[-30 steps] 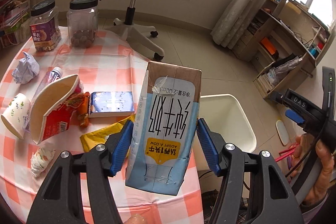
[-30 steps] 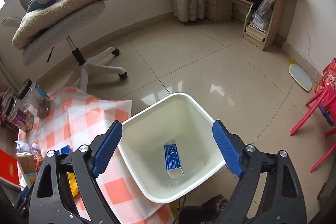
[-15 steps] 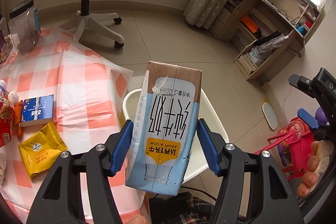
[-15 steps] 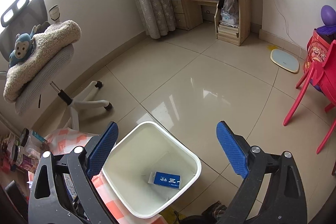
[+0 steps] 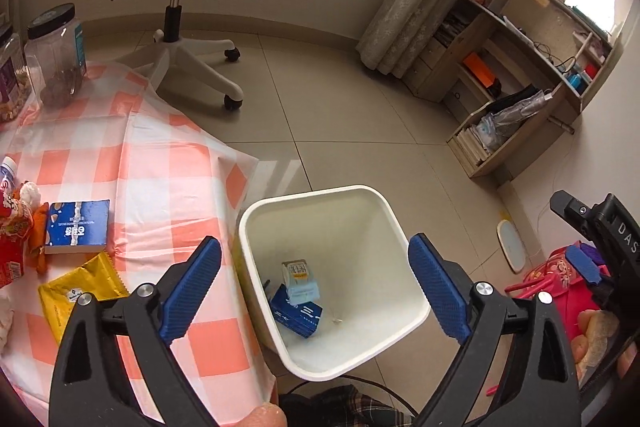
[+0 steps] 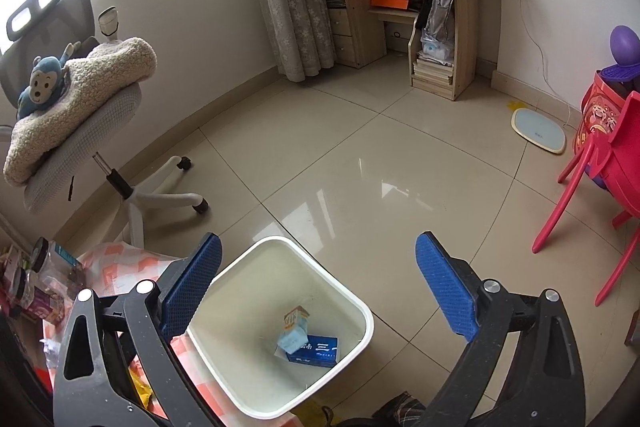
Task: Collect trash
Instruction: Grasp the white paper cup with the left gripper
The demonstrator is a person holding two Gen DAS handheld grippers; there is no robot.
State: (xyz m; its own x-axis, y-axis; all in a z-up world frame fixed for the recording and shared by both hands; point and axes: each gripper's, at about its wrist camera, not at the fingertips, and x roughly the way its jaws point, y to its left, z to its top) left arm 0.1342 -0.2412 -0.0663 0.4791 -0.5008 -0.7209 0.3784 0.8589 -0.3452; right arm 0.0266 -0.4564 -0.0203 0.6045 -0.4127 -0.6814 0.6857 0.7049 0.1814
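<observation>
Worktop (image 5: 160, 163) edge overhangs white bin (image 5: 384, 203); reaching back could snag the cloth. Milk carton (image 5: 300, 277) lies in the bin on blue box (image 5: 298, 313). Left tongs (image 5: 314, 287), just opened, wide, empty; right tongs (image 6: 318, 283) too. Yellow packet (image 5: 80, 293) near the worktop's edge could slide off.

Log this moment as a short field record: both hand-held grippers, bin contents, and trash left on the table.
left hand-held gripper: open, jaws just opened, nothing between them, over the bin
right hand-held gripper: open, empty, jaws just widened
bin: white, on the floor beside the table
bin contents: milk carton resting on a blue box
left on the table: blue packet, yellow wrapper, red snack bag
</observation>
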